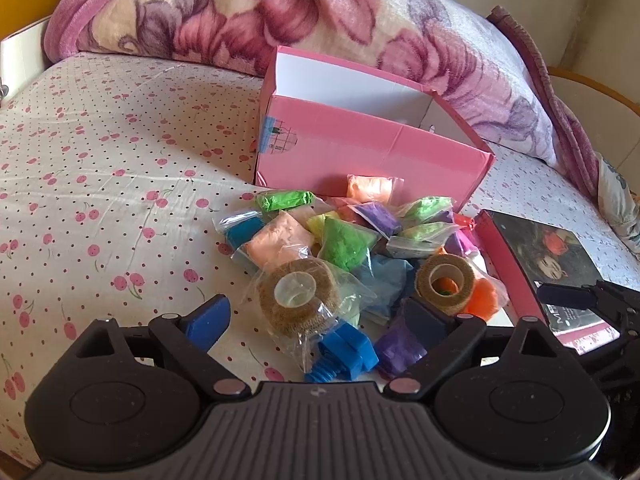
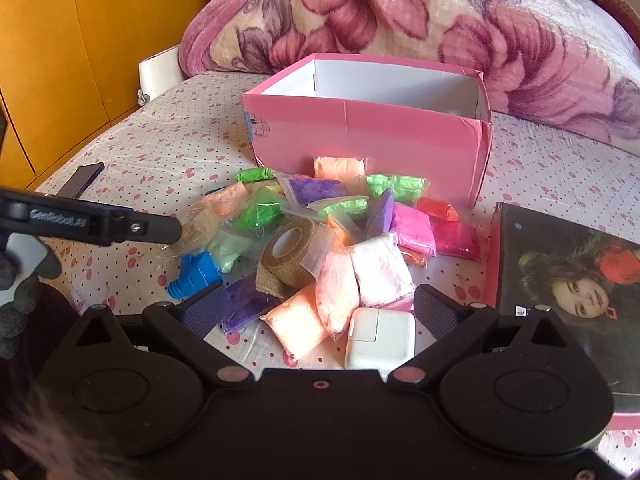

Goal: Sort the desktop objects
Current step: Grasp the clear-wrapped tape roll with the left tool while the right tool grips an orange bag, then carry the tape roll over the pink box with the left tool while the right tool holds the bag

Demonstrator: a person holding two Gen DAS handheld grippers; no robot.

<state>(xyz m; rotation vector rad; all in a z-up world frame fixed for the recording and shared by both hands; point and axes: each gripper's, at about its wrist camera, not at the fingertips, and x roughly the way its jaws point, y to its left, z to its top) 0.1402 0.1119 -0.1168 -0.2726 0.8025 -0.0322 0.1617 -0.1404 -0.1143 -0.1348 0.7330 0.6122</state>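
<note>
A heap of small clay packs in green, purple, peach, pink and blue lies on the cherry-print bed sheet in front of an open pink box. My left gripper is open, its fingers on either side of a bagged brown bandage roll and a blue plastic bolt. A second brown roll lies to the right. My right gripper is open over peach and pale pink packs and a white charger. The pink box looks empty.
A pink-edged book with a portrait cover lies right of the heap. A dark flat object rests on the sheet at the left. A floral blanket is piled behind the box. An orange cabinet stands at the left.
</note>
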